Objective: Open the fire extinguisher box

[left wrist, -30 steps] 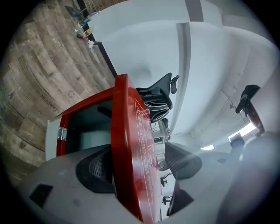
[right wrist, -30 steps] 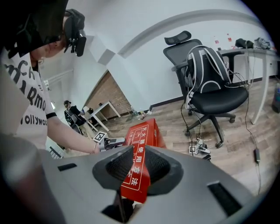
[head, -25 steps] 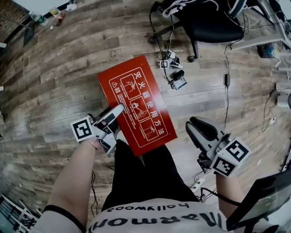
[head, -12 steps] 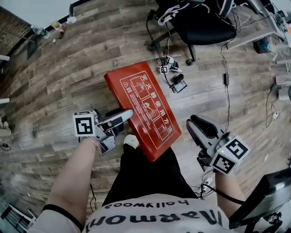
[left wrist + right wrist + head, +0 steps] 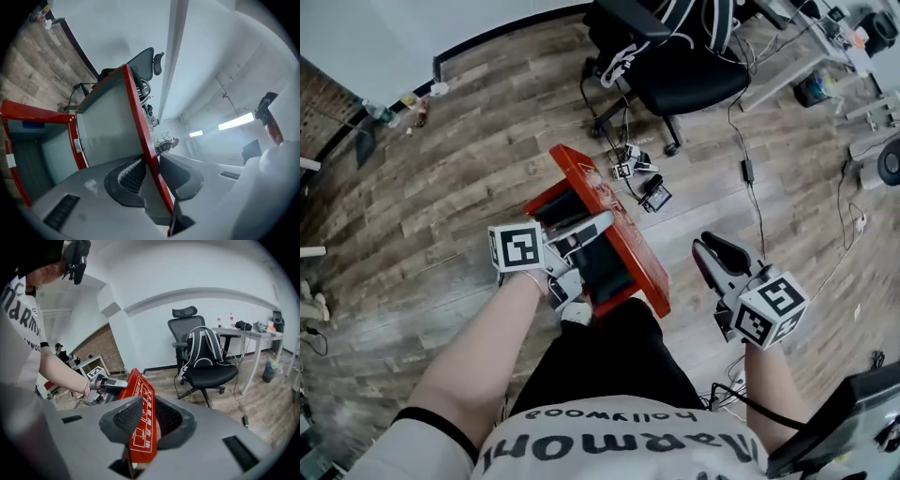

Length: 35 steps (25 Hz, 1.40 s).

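A red fire extinguisher box (image 5: pixel 546 199) lies on the wood floor before my feet. Its lid (image 5: pixel 628 246) stands raised, nearly edge-on in the head view. My left gripper (image 5: pixel 605 223) is shut on the lid's free edge; its jaws have just been closing, with that edge between them. In the left gripper view the red lid rim (image 5: pixel 140 126) runs between the jaws of the left gripper (image 5: pixel 151 171), and the open box body (image 5: pixel 28 154) shows at the left. My right gripper (image 5: pixel 710 246) hangs to the right of the box, open and empty. The right gripper view shows the lid's printed face (image 5: pixel 143 427) farther off.
A black office chair (image 5: pixel 684 66) with a backpack stands beyond the box. Cables and small devices (image 5: pixel 647 183) lie on the floor just past the lid. Desk legs and more cables are at the upper right. A dark screen (image 5: pixel 853 422) sits at the lower right.
The lid has swung up from flat to nearly upright. My left gripper closed on its edge and rose with it. My right gripper rose slightly.
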Tool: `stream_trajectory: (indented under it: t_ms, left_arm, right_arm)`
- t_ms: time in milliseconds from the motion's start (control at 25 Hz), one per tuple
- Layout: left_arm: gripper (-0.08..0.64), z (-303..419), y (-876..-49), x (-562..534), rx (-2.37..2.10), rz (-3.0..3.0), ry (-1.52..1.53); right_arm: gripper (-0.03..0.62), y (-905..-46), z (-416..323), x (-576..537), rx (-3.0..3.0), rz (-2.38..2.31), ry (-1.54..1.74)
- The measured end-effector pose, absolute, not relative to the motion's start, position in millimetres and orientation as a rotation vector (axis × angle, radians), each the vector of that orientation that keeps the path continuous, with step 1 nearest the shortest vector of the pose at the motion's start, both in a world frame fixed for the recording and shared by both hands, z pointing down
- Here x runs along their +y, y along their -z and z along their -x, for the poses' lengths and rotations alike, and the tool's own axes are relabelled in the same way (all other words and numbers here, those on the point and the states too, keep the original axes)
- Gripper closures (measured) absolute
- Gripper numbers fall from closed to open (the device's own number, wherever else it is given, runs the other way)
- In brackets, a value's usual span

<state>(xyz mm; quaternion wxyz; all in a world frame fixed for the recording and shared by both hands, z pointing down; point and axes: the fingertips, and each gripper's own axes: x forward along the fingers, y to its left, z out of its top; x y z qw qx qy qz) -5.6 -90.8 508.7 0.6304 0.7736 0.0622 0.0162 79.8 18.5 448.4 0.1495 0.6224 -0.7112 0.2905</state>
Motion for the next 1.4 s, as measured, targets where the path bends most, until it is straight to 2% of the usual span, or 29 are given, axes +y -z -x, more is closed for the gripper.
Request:
stream_trajectory:
  t_ms: [200,320,440,920,1400]
  left_arm:
    - [0.465,-23.3,-494.5,-92.0,0.097,-1.771,-0.019]
    - [0.474,-38.3,-486.2,-90.6,0.072,-1.739,0.042]
    - [0.489,-45.5,-486.5,-90.6,0.005,-1.742,0.045]
    - [0.511,-52.8,-500.8,-96.8,-0.26,-1.657,0.04]
    - [0.512,-72.5,-502.5,-98.0,-0.346,-1.668,-0.013]
  right_arm:
    - [0.51,-430.6,-119.1,26.3,-2.041,-1.89,-0.788]
    - [0.553,-430.8,-138.8,27.7,-2.072,-1.884,-0.786]
    - [0.569,-437.5,-152.8,25.2,-2.112,-1.819,-0.788]
    - [0.569,-431.7,-177.4,14.4,-2.266,-1.645,-0.814]
    - [0.569,-433.4,-182.2,-13.5,-2.505,-1.474,-0.848]
